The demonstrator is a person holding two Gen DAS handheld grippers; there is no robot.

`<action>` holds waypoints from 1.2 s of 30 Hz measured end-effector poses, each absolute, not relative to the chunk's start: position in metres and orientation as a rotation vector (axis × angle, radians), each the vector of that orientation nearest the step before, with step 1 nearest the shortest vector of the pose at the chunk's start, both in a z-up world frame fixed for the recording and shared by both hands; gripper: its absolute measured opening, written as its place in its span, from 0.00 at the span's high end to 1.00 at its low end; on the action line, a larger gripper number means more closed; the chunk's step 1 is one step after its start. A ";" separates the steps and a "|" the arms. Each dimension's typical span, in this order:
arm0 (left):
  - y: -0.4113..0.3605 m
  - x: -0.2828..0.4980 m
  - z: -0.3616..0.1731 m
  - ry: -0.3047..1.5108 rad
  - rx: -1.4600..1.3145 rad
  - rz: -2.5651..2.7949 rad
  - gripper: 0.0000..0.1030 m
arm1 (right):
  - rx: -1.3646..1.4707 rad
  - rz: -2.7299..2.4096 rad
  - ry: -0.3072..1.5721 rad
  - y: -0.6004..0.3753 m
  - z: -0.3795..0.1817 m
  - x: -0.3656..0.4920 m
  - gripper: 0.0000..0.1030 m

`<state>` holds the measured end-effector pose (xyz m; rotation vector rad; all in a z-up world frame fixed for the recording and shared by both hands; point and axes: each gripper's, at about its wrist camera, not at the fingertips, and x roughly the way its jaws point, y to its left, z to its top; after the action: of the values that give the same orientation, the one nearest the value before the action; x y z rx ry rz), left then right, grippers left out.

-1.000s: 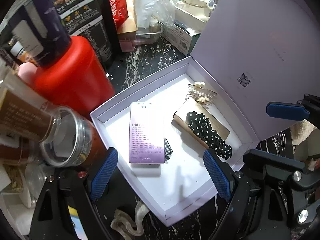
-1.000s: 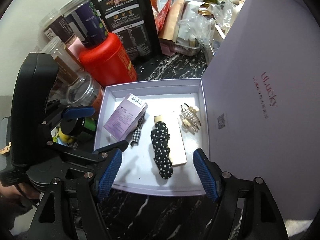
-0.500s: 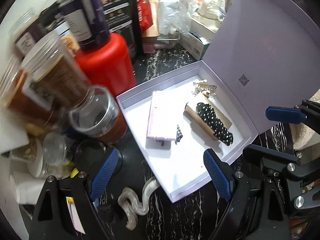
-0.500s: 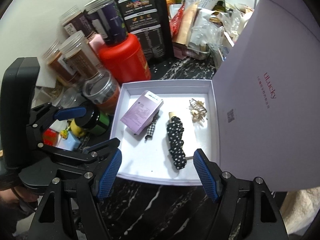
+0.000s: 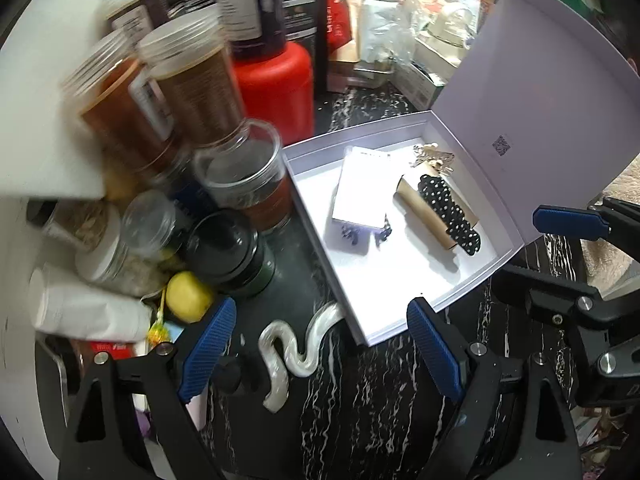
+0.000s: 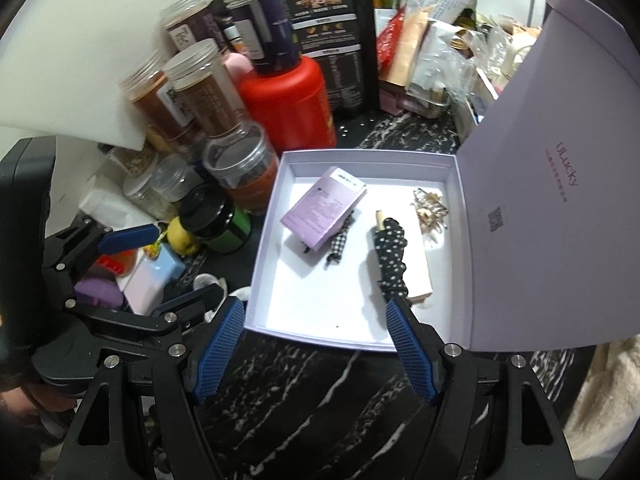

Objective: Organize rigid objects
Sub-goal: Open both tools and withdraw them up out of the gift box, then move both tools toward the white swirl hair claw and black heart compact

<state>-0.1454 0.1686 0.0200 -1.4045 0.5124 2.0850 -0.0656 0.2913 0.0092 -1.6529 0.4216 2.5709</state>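
Observation:
An open lavender box [image 5: 404, 280] [image 6: 320, 292] lies on the black marble top with its lid standing up on the right. It holds a purple carton [image 5: 360, 188] [image 6: 324, 212], a polka-dot hair clip on a beige card [image 5: 448, 208] [image 6: 392, 256], a gold claw clip [image 5: 434, 158] [image 6: 430, 210] and a checked bow [image 6: 340, 240]. A pearly wavy hair clip [image 5: 280, 376] lies on the marble by the box's near corner, between the fingers of my left gripper [image 5: 320, 352], which is open above it. My right gripper [image 6: 314, 344] is open and empty at the box's near edge.
Left of the box stand a red canister [image 5: 276, 84] [image 6: 288, 96], several clear jars [image 5: 240, 176], a black-lidded green jar [image 5: 228, 248] and a yellow ball [image 5: 188, 296]. Pouches and packets crowd the back [image 6: 332, 20]. Bare marble [image 6: 320, 400] lies in front of the box.
Both grippers have drawn back from the box. The left one has also shifted left off the box, so the wavy clip now lies between its fingers and more jars show.

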 end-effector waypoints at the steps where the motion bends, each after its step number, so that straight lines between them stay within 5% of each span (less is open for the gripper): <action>1: 0.164 -0.144 0.021 0.504 -1.409 2.093 0.14 | -1.655 2.577 0.417 0.288 0.010 -0.066 0.28; 36: 0.036 -0.106 -0.004 0.263 -1.621 2.273 0.14 | -1.896 2.702 0.330 0.193 -0.022 -0.071 0.28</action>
<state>-0.1064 0.0362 -0.0037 -1.6206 0.2628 2.2728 -0.0713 0.1931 -0.0218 -1.8960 0.3297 2.7024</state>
